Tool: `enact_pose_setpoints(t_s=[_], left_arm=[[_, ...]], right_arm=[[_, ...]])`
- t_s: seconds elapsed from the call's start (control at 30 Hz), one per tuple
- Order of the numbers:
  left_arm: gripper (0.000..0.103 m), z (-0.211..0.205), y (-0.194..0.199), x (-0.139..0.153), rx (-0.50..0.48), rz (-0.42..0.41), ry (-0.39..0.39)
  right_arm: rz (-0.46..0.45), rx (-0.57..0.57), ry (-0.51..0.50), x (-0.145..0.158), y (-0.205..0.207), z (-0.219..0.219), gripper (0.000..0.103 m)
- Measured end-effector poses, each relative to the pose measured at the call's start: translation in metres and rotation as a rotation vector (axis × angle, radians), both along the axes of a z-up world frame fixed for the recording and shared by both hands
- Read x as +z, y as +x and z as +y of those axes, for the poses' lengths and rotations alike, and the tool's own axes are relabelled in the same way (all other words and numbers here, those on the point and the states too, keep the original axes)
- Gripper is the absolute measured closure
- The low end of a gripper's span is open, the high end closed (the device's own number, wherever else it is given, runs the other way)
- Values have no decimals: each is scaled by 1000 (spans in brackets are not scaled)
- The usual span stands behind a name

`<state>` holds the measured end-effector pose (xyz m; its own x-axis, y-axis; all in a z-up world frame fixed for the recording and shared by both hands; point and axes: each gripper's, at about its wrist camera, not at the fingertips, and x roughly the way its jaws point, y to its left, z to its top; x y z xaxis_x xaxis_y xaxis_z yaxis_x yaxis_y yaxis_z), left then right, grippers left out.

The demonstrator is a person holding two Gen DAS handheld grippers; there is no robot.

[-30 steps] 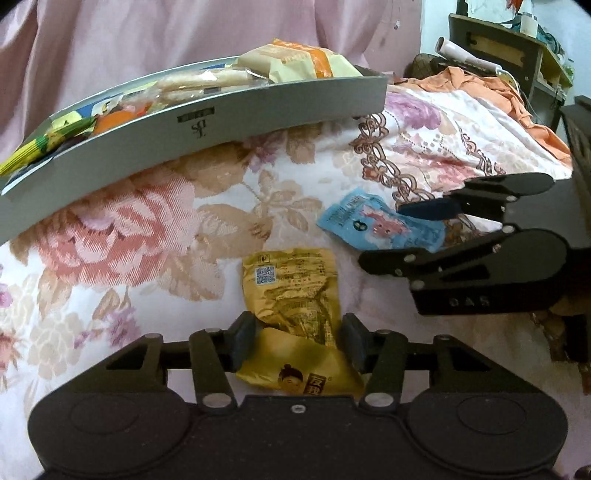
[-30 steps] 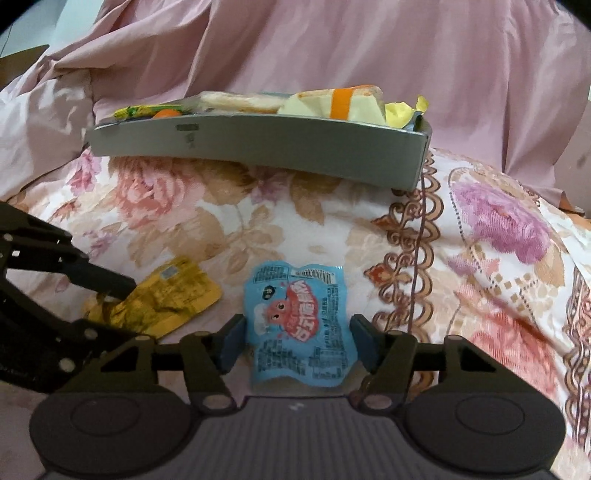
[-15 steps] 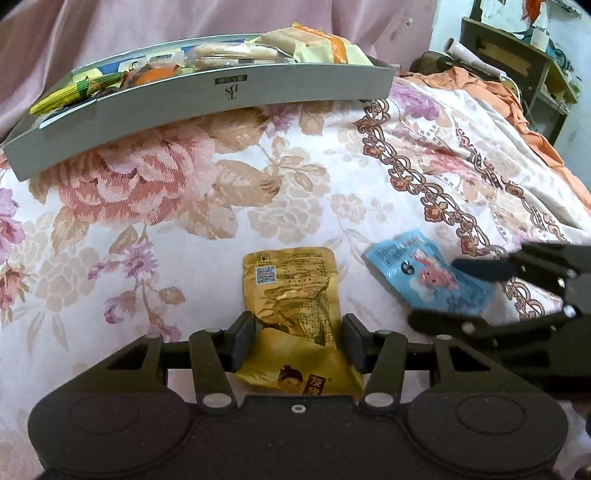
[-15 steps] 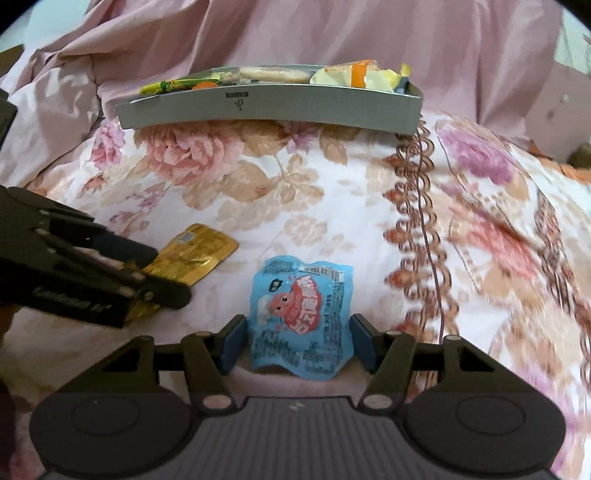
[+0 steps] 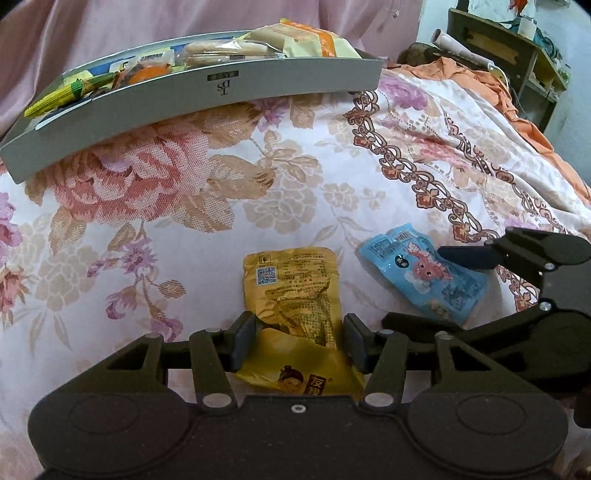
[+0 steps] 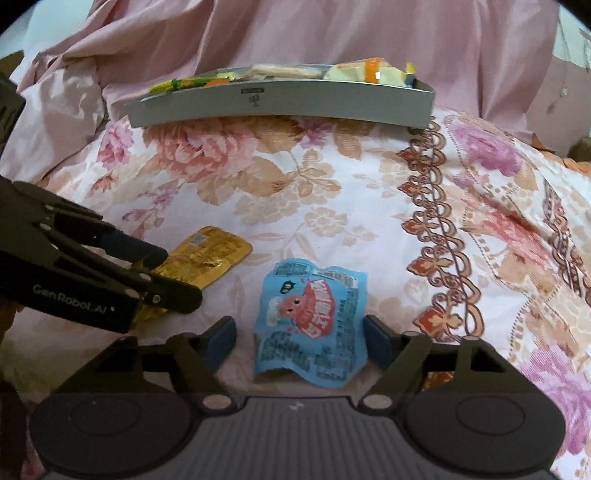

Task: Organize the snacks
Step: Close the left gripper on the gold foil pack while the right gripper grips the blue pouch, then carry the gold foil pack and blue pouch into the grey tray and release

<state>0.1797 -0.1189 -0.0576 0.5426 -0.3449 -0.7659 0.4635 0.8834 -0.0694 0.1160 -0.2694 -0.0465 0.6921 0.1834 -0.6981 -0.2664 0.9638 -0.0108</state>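
A yellow snack packet (image 5: 295,295) lies on the floral bedspread between the fingers of my left gripper (image 5: 299,341), whose pads touch its sides. It also shows in the right wrist view (image 6: 207,258). A blue snack packet (image 6: 314,325) lies between the fingers of my right gripper (image 6: 299,341), with gaps on both sides. It also shows in the left wrist view (image 5: 424,273). A grey tray (image 5: 184,107) holding several snacks sits at the far side of the bed and appears in the right wrist view too (image 6: 280,105).
The floral bedspread (image 5: 184,221) covers the whole work area. A pink curtain (image 6: 332,33) hangs behind the tray. An orange cloth (image 5: 480,81) and a wooden shelf (image 5: 517,48) are at the far right.
Both grippers have dropped closer to the bed with their packets. The right gripper's fingers now stand wider apart around the blue packet. The tray looks farther off in the right wrist view.
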Motion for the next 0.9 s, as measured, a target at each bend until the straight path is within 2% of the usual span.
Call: enact_pose_setpoints(t_s=[0.13,0.3,0.6,0.9], left_arm=[[49,-2,-1,0,7,-3,8],[51,-4,-2,2,13,-3,23],[52,-3,-13,5,47,-22,53],[52,7,-21,18,104,-69,74]], right_arm=[[5,5,-19,-1,2,4,23],[-9,-1,-26,0,0,5,38],[-25,-12,-43,1,-1,7,39],[-106,15,-112,7,-9,19,40]])
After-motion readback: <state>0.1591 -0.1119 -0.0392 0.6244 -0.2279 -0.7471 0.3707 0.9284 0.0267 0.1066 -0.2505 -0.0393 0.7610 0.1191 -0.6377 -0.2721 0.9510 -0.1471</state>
